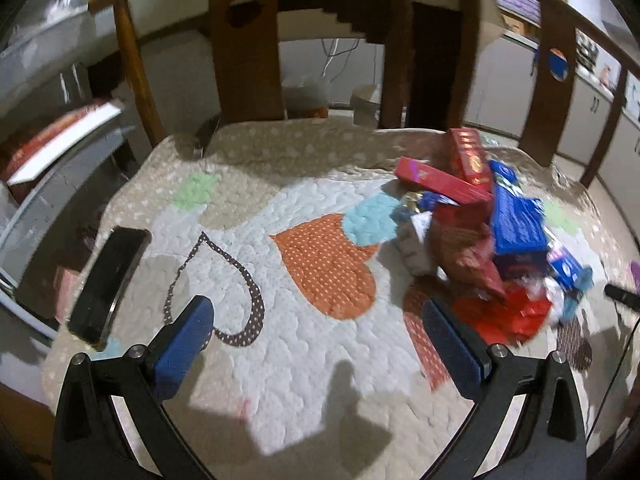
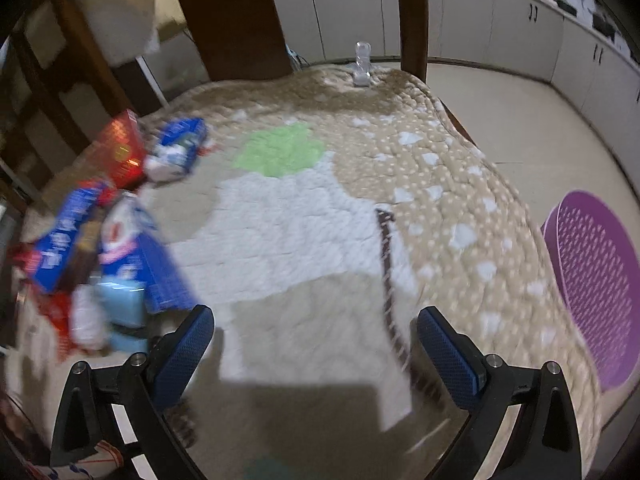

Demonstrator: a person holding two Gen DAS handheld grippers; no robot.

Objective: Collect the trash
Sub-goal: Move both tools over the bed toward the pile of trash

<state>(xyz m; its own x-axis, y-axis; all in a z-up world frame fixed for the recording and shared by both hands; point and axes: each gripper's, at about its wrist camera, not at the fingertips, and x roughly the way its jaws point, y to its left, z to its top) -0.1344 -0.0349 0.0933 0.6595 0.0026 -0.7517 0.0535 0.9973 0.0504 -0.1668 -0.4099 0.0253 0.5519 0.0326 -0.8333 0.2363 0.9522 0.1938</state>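
Note:
A pile of trash [image 1: 480, 224] lies on the quilted table cover [image 1: 280, 280]: red boxes, blue boxes, red and white wrappers. In the left wrist view it is ahead and to the right. My left gripper [image 1: 316, 344] is open and empty above the quilt, its right finger near the pile's red wrapper [image 1: 500, 320]. In the right wrist view the pile [image 2: 112, 240] is at the left. My right gripper [image 2: 316, 344] is open and empty above the quilt, its left finger close to a pale blue packet [image 2: 124, 304]. A purple perforated basket [image 2: 592, 280] stands on the floor at the right.
A black phone [image 1: 108, 284] lies on the quilt at the left. Wooden chair backs [image 1: 244, 40] stand at the table's far side. A clear plastic item [image 2: 362, 64] stands at the far edge. White cabinets [image 2: 500, 28] line the wall.

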